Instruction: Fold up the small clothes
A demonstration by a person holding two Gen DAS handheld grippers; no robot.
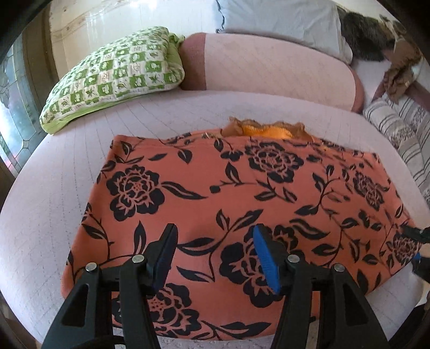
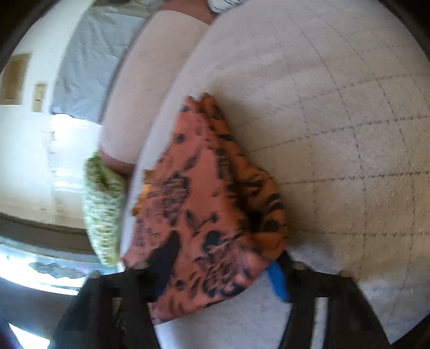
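Observation:
An orange garment with black flowers (image 1: pixel 228 204) lies spread flat on the pink quilted bed (image 1: pixel 53 209); a brighter orange lining (image 1: pixel 266 131) shows at its far edge. My left gripper (image 1: pixel 215 229) hovers over the near part of it, open, with nothing between its fingers. At the garment's right corner the right gripper's fingers (image 1: pixel 415 233) just show. The right wrist view is blurred: the garment (image 2: pixel 204 204) is bunched between the two fingers of my right gripper (image 2: pixel 223 268) and fills the gap from the black finger to the blue pad (image 2: pixel 279 282).
A green checked pillow (image 1: pixel 115 77) lies at the back left, a pink bolster (image 1: pixel 268 67) and a white pillow (image 1: pixel 279 21) behind the garment. Striped cushions (image 1: pixel 397 126) and a brown cloth (image 1: pixel 400 69) sit at the right. A window (image 1: pixel 16 128) is at the left.

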